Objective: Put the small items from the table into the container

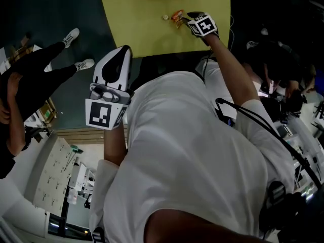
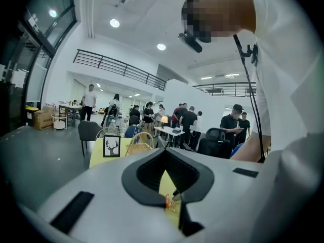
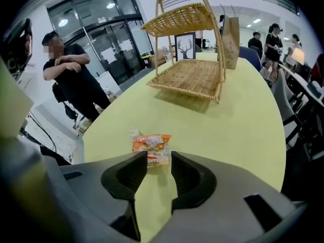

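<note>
- Orange crinkly snack packet (image 3: 151,148) lies on the yellow table (image 3: 243,130), just past my right gripper (image 3: 159,158). Its jaws are spread with nothing in them. My left gripper (image 2: 164,151) is pressed together, empty, well back from the table.
- Looks light, soft, slippery film. I'd pinch gently across the middle. The wicker basket (image 3: 183,88) sits farther down the table.

White short-sleeved T-shirt (image 1: 192,151); black cable (image 1: 268,128) crossing its right shoulder. Beyond the shirt's sleeves, left gripper (image 1: 123,49) and right gripper (image 1: 189,14): pale grey shells, black jaw pads, black-and-white marker cubes.
</note>
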A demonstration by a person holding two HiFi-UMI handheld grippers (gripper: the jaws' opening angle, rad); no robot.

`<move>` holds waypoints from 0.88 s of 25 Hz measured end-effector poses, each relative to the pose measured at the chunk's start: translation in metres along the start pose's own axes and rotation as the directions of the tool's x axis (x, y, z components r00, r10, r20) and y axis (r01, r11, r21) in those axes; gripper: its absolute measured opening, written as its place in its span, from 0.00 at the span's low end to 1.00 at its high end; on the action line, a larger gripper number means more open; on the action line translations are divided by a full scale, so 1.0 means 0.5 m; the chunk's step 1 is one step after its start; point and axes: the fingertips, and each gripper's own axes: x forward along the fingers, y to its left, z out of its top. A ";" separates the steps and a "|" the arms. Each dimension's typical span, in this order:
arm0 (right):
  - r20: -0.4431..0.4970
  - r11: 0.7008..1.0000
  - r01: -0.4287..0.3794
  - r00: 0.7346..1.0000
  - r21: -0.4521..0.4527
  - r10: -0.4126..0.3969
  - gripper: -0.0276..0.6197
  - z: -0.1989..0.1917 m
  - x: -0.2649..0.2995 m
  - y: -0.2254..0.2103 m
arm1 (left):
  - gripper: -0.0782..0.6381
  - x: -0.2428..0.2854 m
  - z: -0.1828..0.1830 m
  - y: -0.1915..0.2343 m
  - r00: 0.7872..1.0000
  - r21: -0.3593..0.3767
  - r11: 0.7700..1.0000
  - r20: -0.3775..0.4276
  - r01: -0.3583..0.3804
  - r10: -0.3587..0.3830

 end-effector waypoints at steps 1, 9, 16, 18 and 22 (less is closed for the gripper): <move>-0.002 1.000 0.002 1.000 0.021 -0.002 0.28 -0.001 0.003 -0.001 | 0.12 -0.003 0.001 0.001 1.000 -0.005 1.000 -0.001 -0.001 0.001; 0.001 0.985 -0.049 0.999 0.164 0.050 0.26 -0.006 0.014 0.009 | 0.12 -0.031 -0.008 0.004 0.999 -0.019 0.999 -0.029 -0.033 0.033; -0.047 0.998 -0.045 0.998 0.034 0.046 0.07 0.003 0.015 0.031 | 0.12 -0.026 -0.012 -0.001 0.999 -0.027 0.999 -0.021 -0.038 0.038; -0.036 0.998 -0.056 0.998 0.010 0.056 0.07 0.011 0.008 0.038 | 0.12 -0.023 -0.013 -0.005 0.999 -0.025 0.999 -0.015 -0.038 0.037; -0.019 0.998 -0.058 0.998 -0.023 0.057 0.07 0.016 -0.009 0.030 | 0.12 -0.013 -0.014 -0.020 1.000 -0.012 0.999 0.003 -0.030 0.030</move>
